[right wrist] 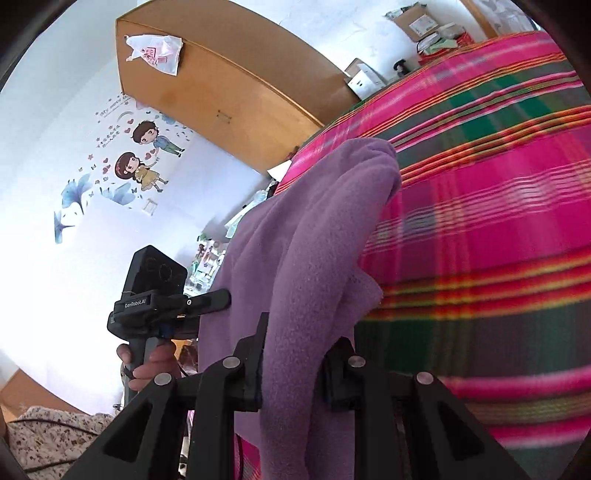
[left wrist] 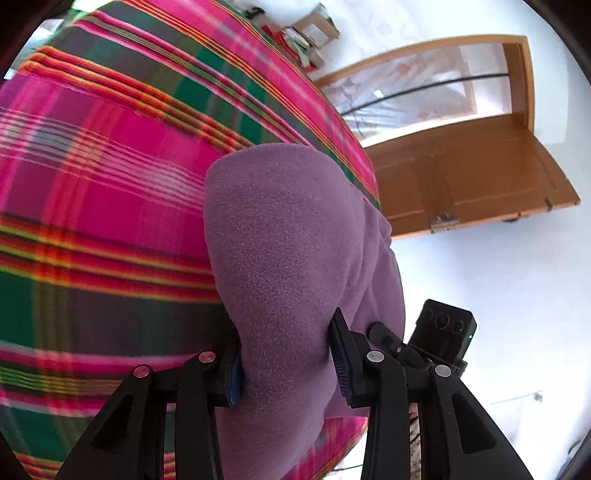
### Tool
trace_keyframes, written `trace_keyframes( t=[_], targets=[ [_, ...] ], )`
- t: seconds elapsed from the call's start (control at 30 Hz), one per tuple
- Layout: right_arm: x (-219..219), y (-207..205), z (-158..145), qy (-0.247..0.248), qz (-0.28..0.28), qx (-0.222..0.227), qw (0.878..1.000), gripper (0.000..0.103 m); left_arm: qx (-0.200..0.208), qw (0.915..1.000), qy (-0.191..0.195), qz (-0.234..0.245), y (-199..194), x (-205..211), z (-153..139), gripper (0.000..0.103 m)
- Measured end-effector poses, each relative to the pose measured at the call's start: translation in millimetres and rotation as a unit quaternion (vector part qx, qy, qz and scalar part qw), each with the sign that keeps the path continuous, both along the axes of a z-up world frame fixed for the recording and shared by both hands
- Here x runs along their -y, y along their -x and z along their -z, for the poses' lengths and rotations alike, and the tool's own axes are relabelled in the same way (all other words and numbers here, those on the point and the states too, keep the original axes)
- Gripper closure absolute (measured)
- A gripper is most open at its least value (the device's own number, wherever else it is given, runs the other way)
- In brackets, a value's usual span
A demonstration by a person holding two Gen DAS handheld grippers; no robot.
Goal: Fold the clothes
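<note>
Over a pink, green and red plaid bedspread (left wrist: 110,206): one purple fleece garment (left wrist: 288,258), bunched, held up between both tools.

Left claw (left wrist: 286,365): nearly closed, black fingers (left wrist: 341,360) with blue pads pinching a thick fold of the fleece. Right claw (right wrist: 291,369): likewise clamped on a hanging fold of the same fleece.

Right wrist view, leftward: the other handheld unit (right wrist: 147,295), black, gripped by a bare hand (right wrist: 151,369); label reads "GenRobot.AI". Left wrist view shows the counterpart unit (left wrist: 445,328) with its lenses; no legible writing there.

Background: wooden wardrobe (right wrist: 229,88) with a plastic bag (right wrist: 155,51) bearing red print, too small to read; wall decal (right wrist: 136,158) of two cartoon children, script above it illegible; open wooden door (left wrist: 461,177); cardboard boxes (left wrist: 314,29), labels unreadable.
</note>
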State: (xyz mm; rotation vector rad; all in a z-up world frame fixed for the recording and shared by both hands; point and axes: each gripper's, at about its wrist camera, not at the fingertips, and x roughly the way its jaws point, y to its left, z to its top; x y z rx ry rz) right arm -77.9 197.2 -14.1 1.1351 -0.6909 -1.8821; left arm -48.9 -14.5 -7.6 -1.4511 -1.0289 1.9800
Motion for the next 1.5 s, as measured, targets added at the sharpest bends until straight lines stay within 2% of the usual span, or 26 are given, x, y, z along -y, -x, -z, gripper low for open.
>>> trace_keyframes(
  t=[0.27,0.5,0.53,0.63,0.7,0.83,0.9,1.07,1.17,1.5],
  targets=[
    [44.9,23.0,5.1,0.006,-0.016,-0.001,1.000,0.080,0.007,0.9994,0.012,-0.031,-3.4,0.5,4.8,0.062],
    [55.0,32.3,13.0,0.014,-0.017,-0.005,1.000,0.080,-0.002,0.9985,0.026,-0.047,7.8,-5.2,-6.1,0.062],
    [56.8,33.9,14.2,0.012,-0.016,-0.005,1.000,0.080,-0.001,0.9983,0.027,-0.052,11.6,11.4,-5.6,0.062],
    [62.3,38.8,18.5,0.008,-0.009,-0.002,1.000,0.080,0.006,0.9977,0.027,-0.062,20.9,20.5,-8.1,0.062],
    [64.6,41.8,21.6,0.008,-0.004,0.002,1.000,0.079,0.004,0.9975,0.030,-0.063,17.2,60.1,-5.4,0.062],
    [63.7,44.6,27.5,0.002,0.006,0.007,1.000,0.077,0.007,0.9975,0.021,-0.067,9.0,76.0,-1.0,0.062],
    [63.3,46.0,30.5,0.001,0.011,0.013,1.000,0.076,0.006,0.9976,0.019,-0.067,5.5,96.8,0.0,0.062],
    [63.5,48.5,36.3,-0.008,0.022,0.025,0.999,0.071,0.010,0.9973,0.010,-0.072,-4.5,96.7,3.9,0.059],
    [65.6,48.7,34.8,-0.018,0.026,0.024,0.999,0.070,0.005,0.9968,0.014,-0.078,-12.1,140.9,4.1,0.059],
    [63.0,33.1,26.3,-0.063,0.060,0.011,0.996,0.059,0.000,0.9947,0.036,-0.097,-44.1,160.3,-2.6,0.059]
  ],
)
